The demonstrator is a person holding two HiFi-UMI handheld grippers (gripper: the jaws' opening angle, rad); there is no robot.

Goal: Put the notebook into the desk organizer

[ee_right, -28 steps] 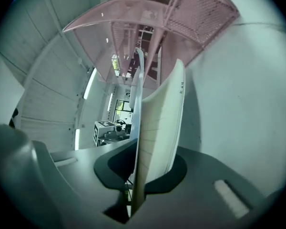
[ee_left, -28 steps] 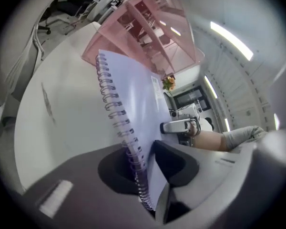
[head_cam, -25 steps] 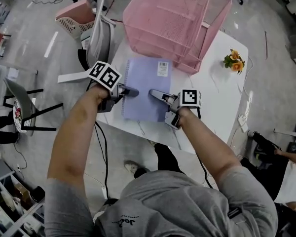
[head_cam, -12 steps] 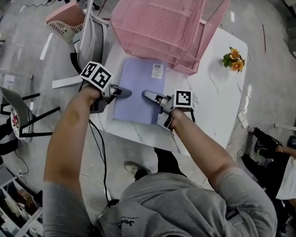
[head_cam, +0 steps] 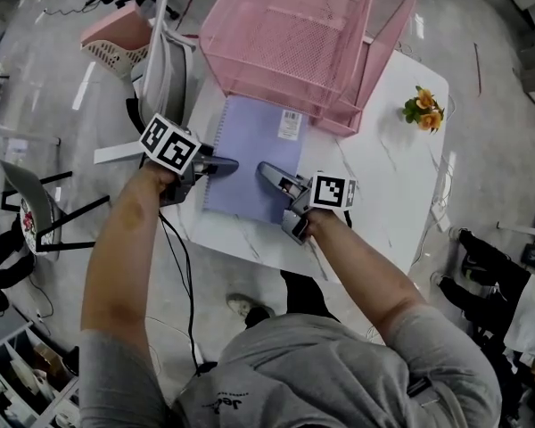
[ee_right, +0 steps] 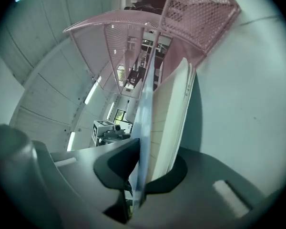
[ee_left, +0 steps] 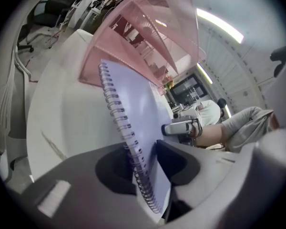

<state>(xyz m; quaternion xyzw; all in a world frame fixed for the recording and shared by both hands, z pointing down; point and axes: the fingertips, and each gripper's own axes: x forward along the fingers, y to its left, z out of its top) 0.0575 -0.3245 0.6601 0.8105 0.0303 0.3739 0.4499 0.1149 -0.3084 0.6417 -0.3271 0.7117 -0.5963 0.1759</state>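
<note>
Both hands have carried the notebook (head_cam: 250,154) up the frame since a second ago. Its far edge, the one with the barcode sticker, was then well short of the pink wire desk organizer (head_cam: 294,34) and now sits right at the mouth of its lowest tier. Whether that edge has crossed the lip cannot be told from above.

The left gripper (head_cam: 225,165) has its jaws closed on the spiral-bound side, with the wire coils running between the pads. The right gripper (head_cam: 266,169) has its jaws clamped tight on the opposite, open edge, cover and pages pinched together (a two-sided hold that keeps the book from twisting). The near end seems lifted slightly off the tabletop (head_cam: 383,159), with the far end pointing at the organizer.

As a judgement, the approach is nearly done and the insertion itself remains. The book looks almost as wide as the tier, so it needs to go in square, and the jaws will have to let go before they meet the mesh.

On the white tabletop, a small bunch of orange flowers (head_cam: 423,110) stands at the right, well apart from the work. Round about lies a pale floor (head_cam: 490,159), with a grey chair (head_cam: 165,69) and a pink basket (head_cam: 116,38) at the upper left.
</note>
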